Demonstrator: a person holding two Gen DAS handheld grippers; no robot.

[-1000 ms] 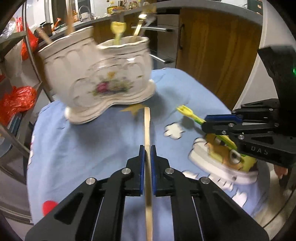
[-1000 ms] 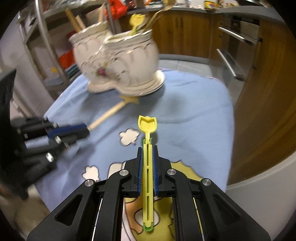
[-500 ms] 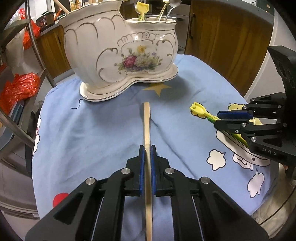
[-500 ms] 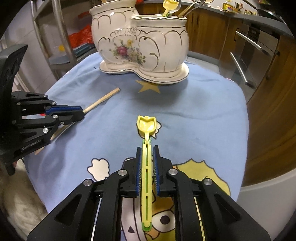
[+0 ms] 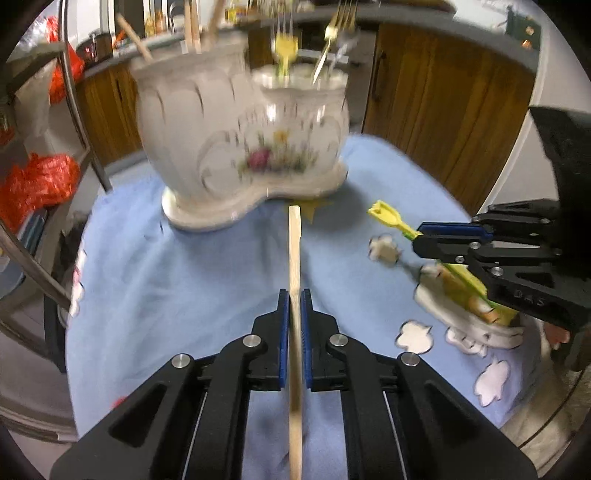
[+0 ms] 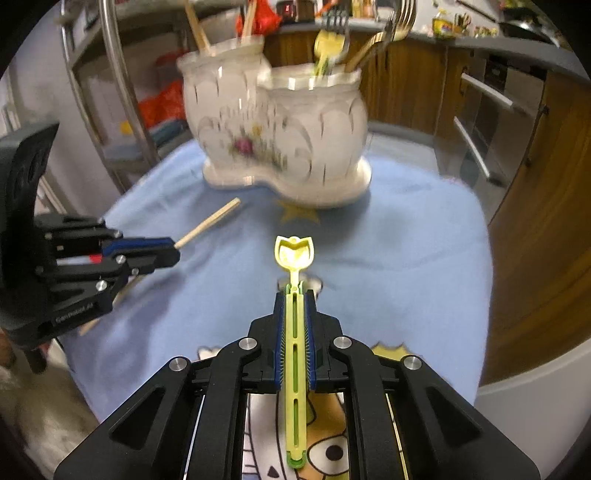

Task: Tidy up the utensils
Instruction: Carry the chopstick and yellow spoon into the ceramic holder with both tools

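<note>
My left gripper is shut on a wooden chopstick that points at the white floral two-cup ceramic holder. My right gripper is shut on a yellow-green plastic spoon, its bowl toward the holder. The holder's left cup has wooden sticks, the right cup has forks and a yellow utensil. The right gripper shows at the right of the left wrist view, the left gripper at the left of the right wrist view. Both are held above the blue cloth.
A blue cartoon tablecloth covers the round table. A metal rack with red bags stands at the left. Wooden cabinets and oven handles lie behind and to the right.
Both grippers have risen and tilted with their utensils; the holder now appears lower and blurred, its rims and contents more in view. Grips are unchanged.
</note>
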